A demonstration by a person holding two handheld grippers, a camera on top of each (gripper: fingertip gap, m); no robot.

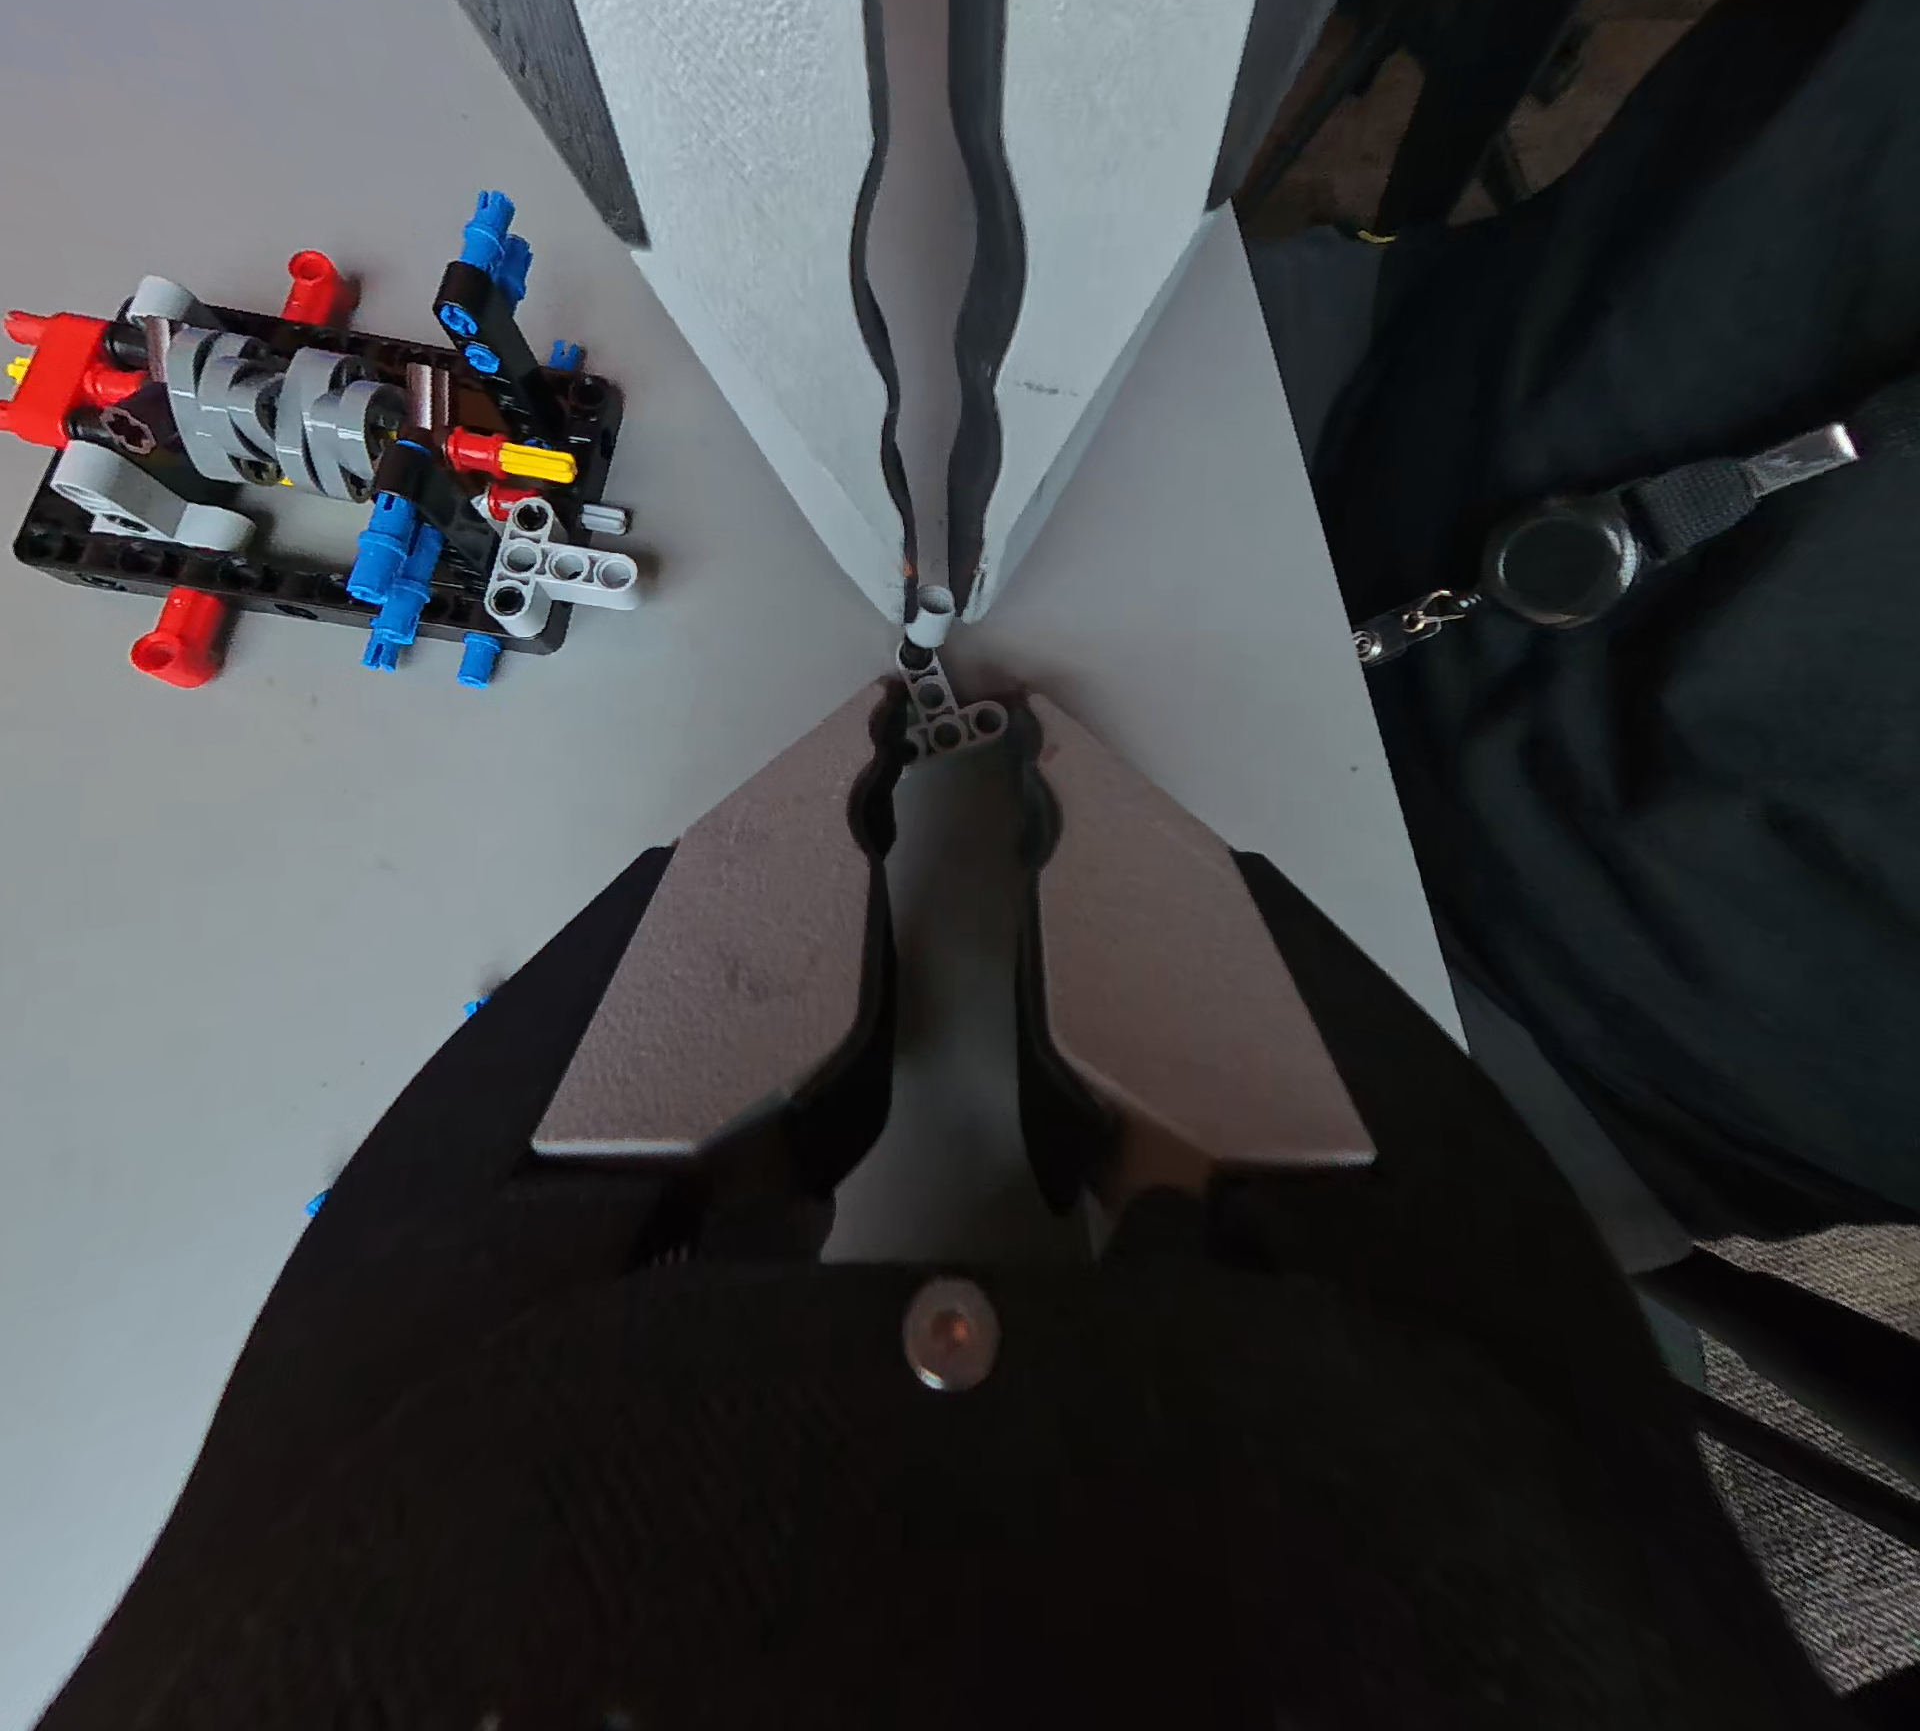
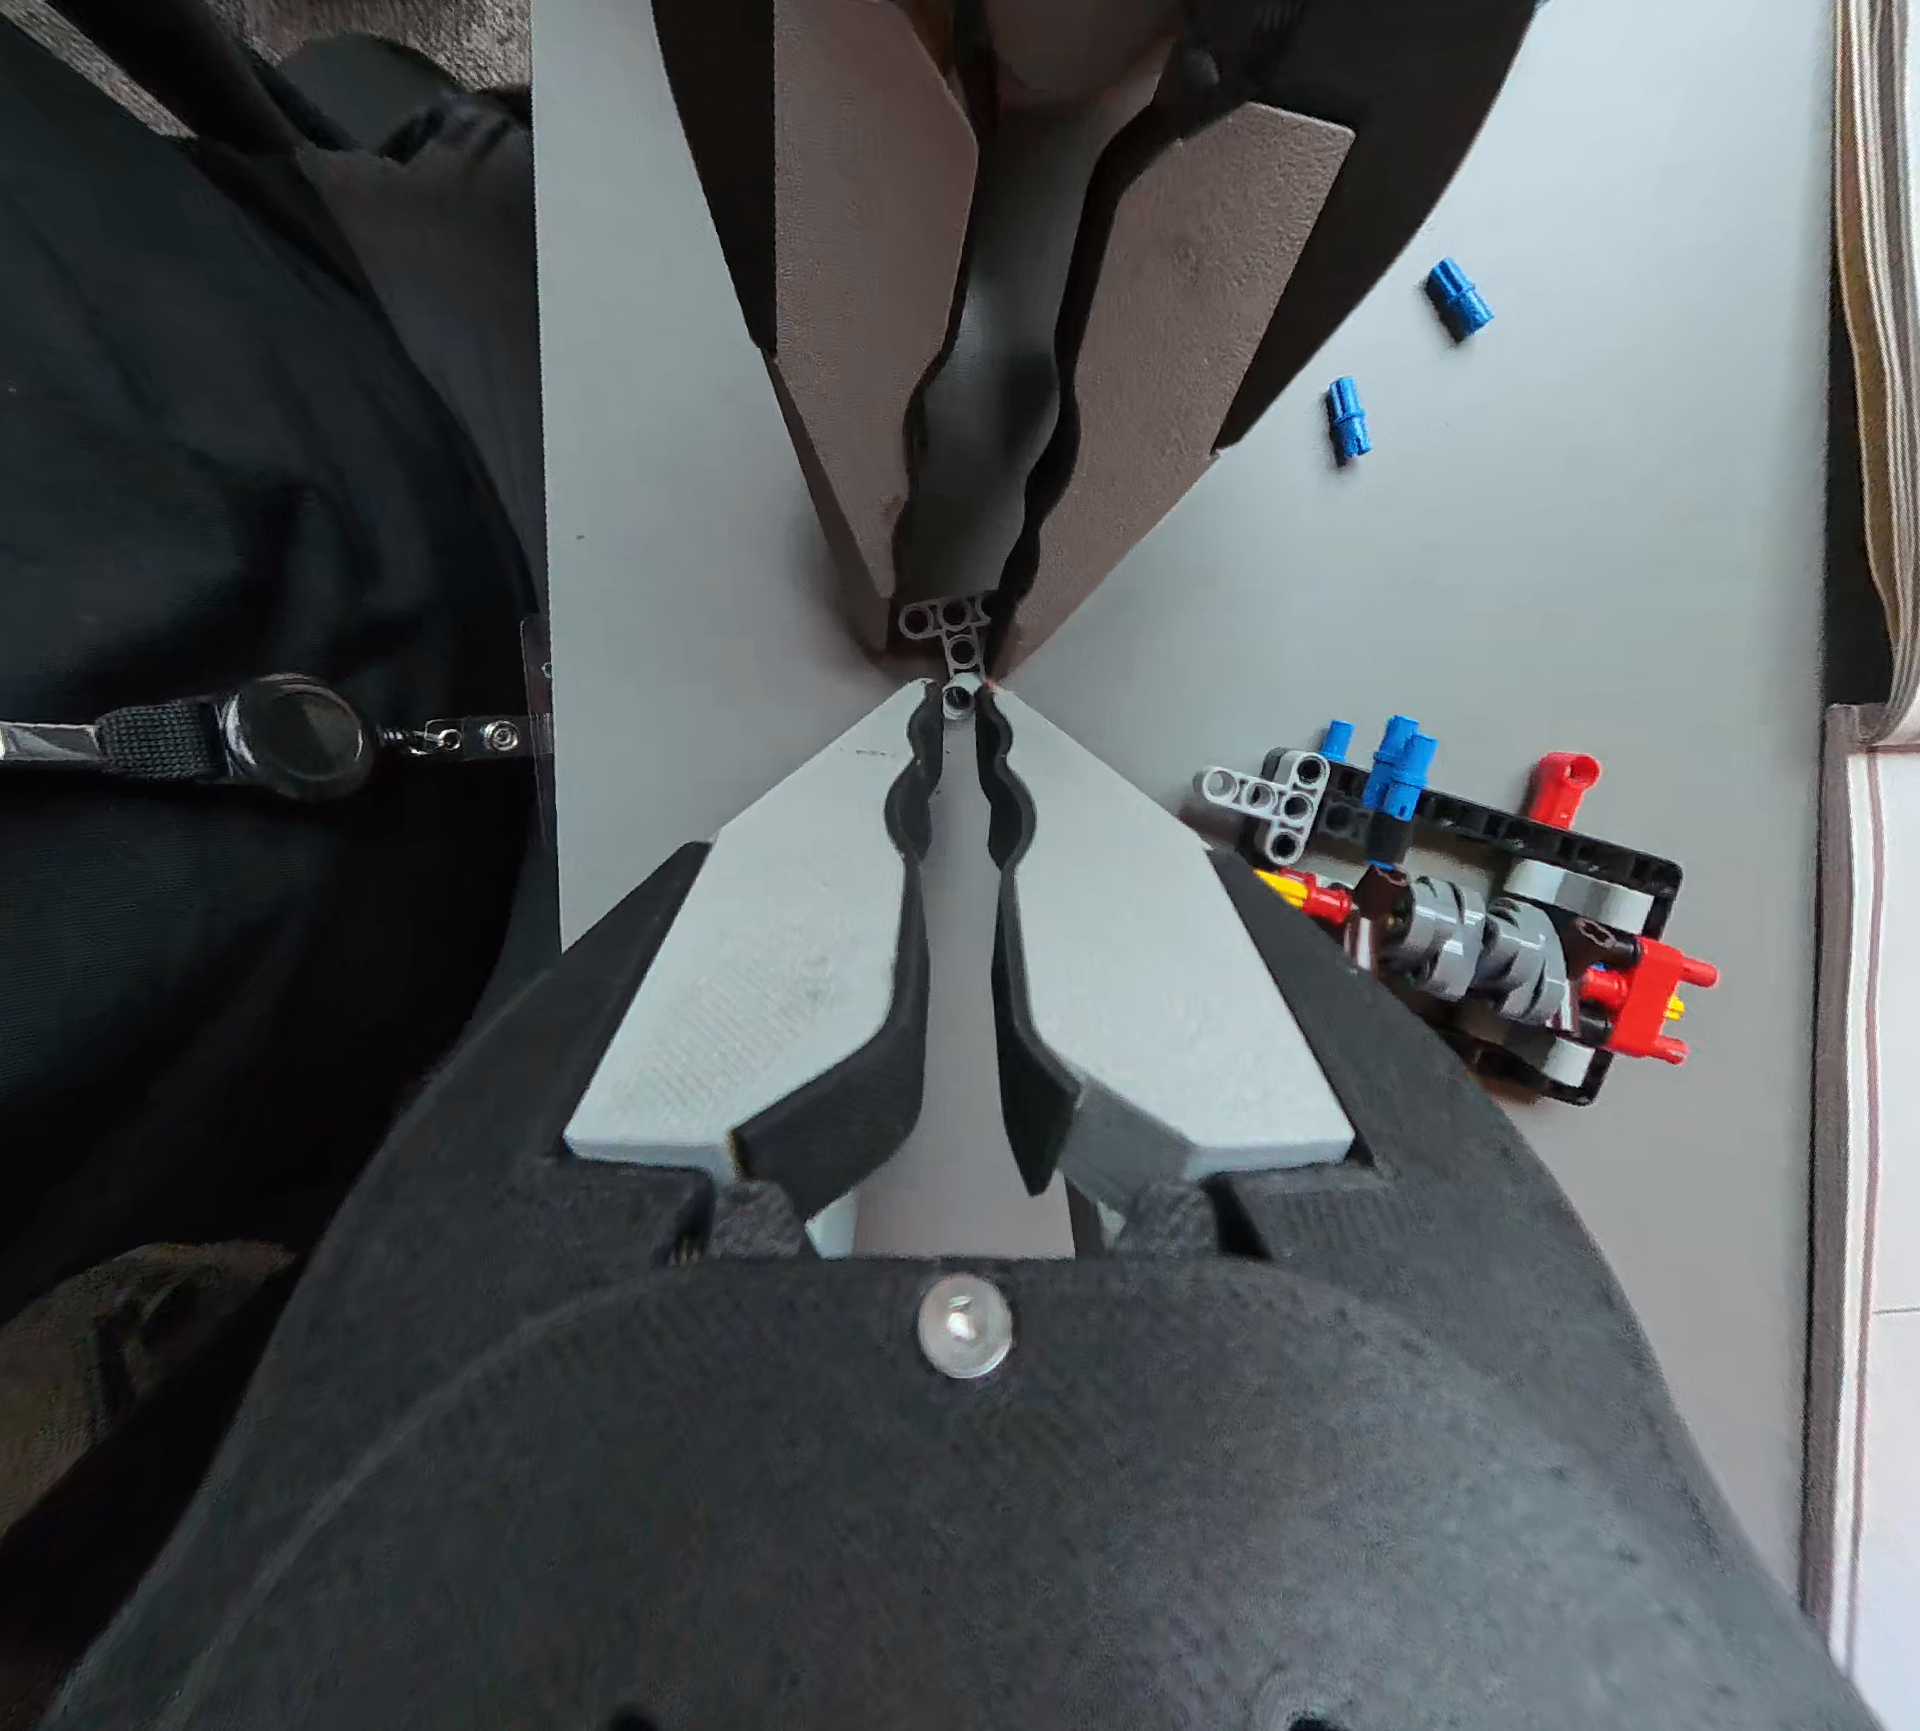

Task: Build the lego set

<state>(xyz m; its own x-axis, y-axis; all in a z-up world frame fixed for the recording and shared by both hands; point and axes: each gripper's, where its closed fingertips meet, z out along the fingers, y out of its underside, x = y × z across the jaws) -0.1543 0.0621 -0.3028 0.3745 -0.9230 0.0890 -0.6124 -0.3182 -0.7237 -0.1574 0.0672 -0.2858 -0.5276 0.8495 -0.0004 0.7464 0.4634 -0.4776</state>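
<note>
My L claw [image 1: 951, 725] and R claw [image 2: 961, 707] point tip to tip over the table [image 2: 675, 434]. L pinches a grey T piece [image 1: 940, 710]. R pinches a small grey pin [image 2: 960, 699], touching the T's end.

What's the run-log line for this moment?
left gripper: shut on grey T-beam | right gripper: shut on grey pin | pin at beam's end | chassis aside

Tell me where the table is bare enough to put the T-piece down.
Bare table lies between the two loose blue pins and the model, and again beyond the model toward the far edge. In the left wrist view, the stretch below the model is also free. It is crowded at the near edge, where both grippers meet over the T-piece.
</note>
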